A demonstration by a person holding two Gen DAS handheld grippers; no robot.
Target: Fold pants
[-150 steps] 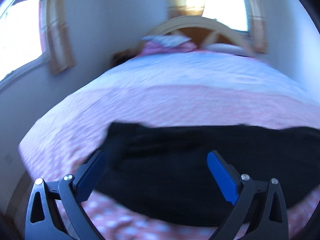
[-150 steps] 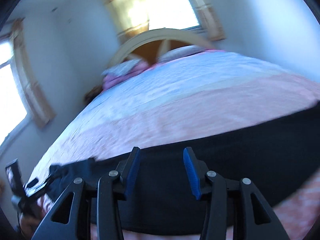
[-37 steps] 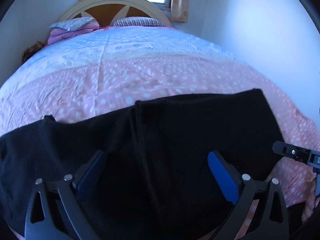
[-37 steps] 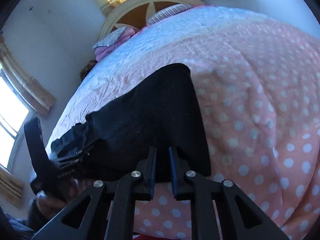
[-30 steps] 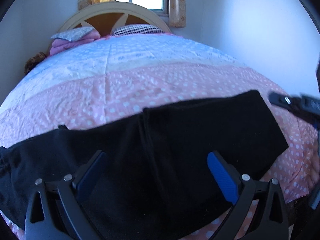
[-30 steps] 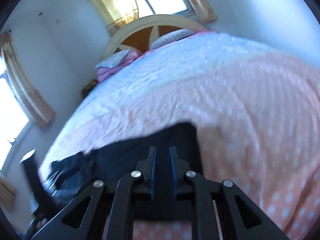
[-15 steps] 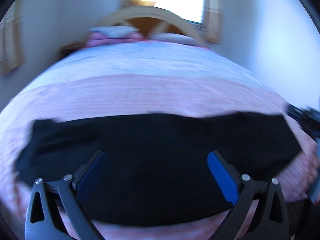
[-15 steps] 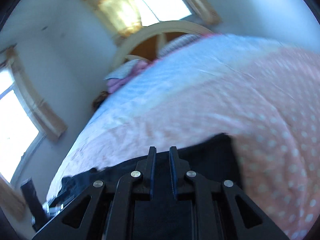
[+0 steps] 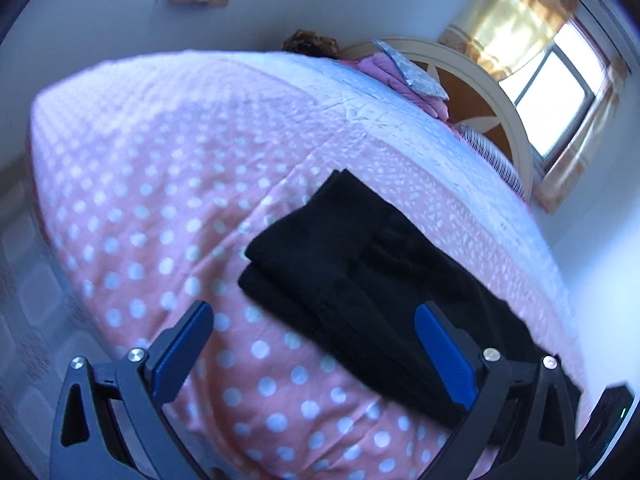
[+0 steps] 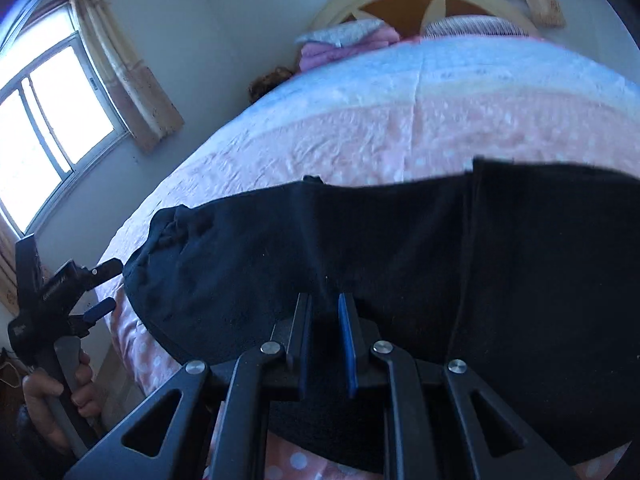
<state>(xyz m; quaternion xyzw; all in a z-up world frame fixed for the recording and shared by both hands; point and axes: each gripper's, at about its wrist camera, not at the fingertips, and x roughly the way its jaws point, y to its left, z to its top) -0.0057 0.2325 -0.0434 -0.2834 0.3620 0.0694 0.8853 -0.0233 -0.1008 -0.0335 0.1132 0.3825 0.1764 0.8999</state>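
A: On the polka-dot bedspread (image 9: 152, 208), near the foot of the bed, the black pants (image 9: 360, 276) are laid lengthwise, one end already doubled over.

B: The left gripper (image 9: 316, 344) is held released, nothing between its jaws. The right gripper (image 10: 325, 312) is clenched, seemingly on the near hem.

A: If only one layer is pinched, the fold could be dragged askew once lifted.

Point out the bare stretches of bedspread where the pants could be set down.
Bare polka-dot bedspread lies left of the black pants, out to the bed edge, and beyond them up to the folded pink bedding and striped pillow. The near edge is crowded by the pants.
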